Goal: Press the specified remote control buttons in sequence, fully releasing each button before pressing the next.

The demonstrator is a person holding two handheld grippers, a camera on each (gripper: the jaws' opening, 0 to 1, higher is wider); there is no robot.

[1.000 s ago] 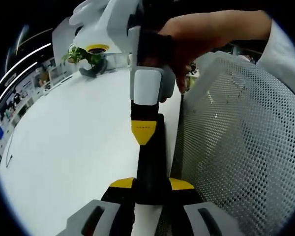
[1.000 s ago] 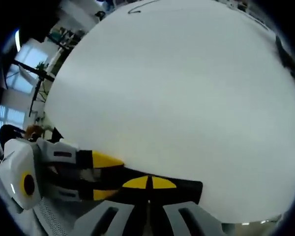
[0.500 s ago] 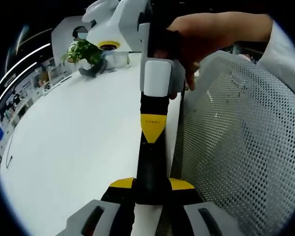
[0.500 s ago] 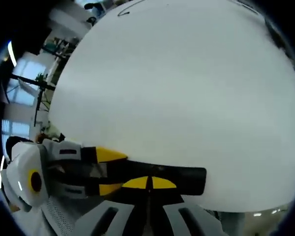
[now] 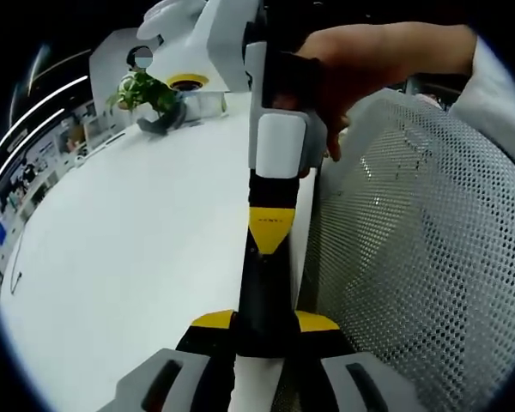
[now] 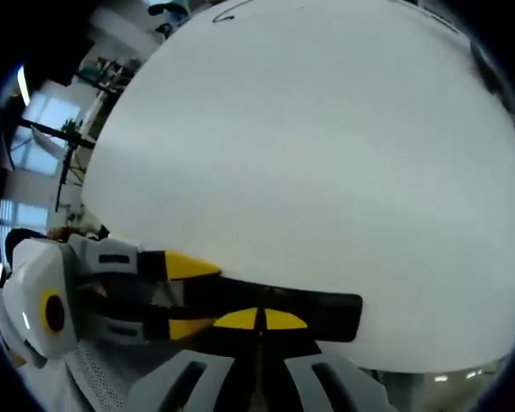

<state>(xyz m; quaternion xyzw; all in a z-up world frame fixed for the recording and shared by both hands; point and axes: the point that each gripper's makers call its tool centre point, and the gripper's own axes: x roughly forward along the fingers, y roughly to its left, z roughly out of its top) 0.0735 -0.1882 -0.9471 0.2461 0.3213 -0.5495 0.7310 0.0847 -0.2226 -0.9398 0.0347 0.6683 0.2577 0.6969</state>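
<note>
Left gripper view: right gripper has moved slightly lower in center frame; left gripper pinches the black remote; right jaws pressed together.

No lettering can be read. The right gripper's yellow tip carries a tiny dark marking, too small and blurred to make out.

White table, mesh chair, plant.
</note>
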